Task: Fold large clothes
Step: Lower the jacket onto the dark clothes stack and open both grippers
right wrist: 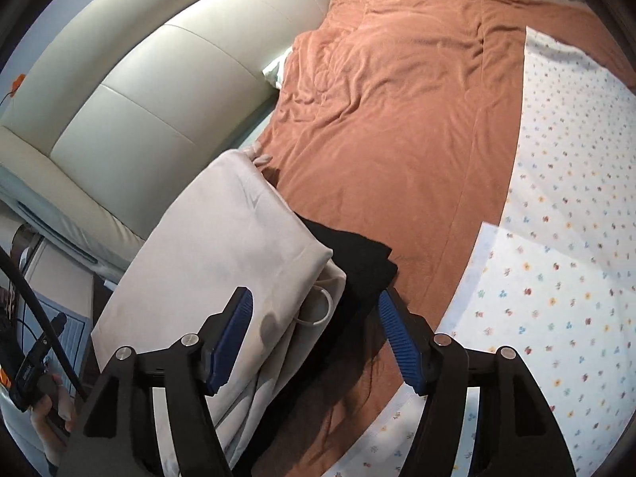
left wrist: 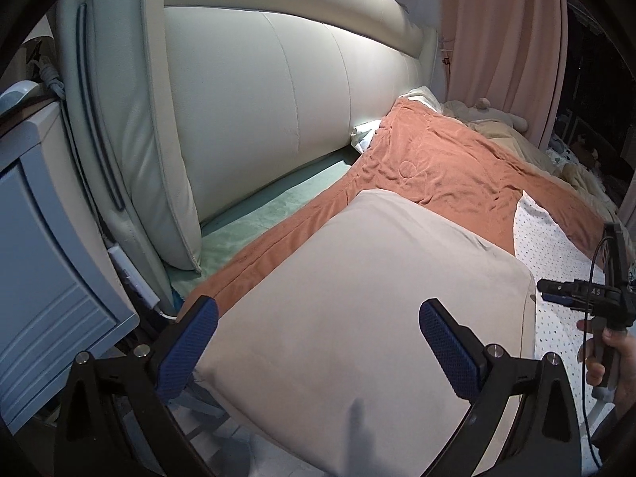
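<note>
Showing a beige folded garment (left wrist: 357, 290) lying on the bed at the near edge, on top of a rust-orange blanket (left wrist: 437, 159) that spreads away toward 12 o'clock, with a cream padded headboard (left wrist: 258, 99) from 9 to 12 o'clock and a flower-print sheet (right wrist: 556, 258) at 3 o'clock. The left tongs (left wrist: 318, 342) hover over the garment with jaws spread wide, one blue pad off its left edge and the other over its top, holding nothing. The right tongs (right wrist: 314, 338) are likewise wide open and empty, straddling the garment's layered side, where a white drawstring loop (right wrist: 318, 310) pokes out and a black cloth (right wrist: 357, 262) lies just beside it, possibly tucked under. The fold appears largely made. Risks, as judged from here: a pad closing on the top layer alone would peel the stack open; a jaw snagging the drawstring loop would drag an inner layer out; gripping low at the side could take the black cloth or the blanket along with the garment. The near corner seems to overhang the bed edge at 6 o'clock, beside a blue drawer unit (left wrist: 43, 258), so a push that way could tip the bundle onto the floor.
</note>
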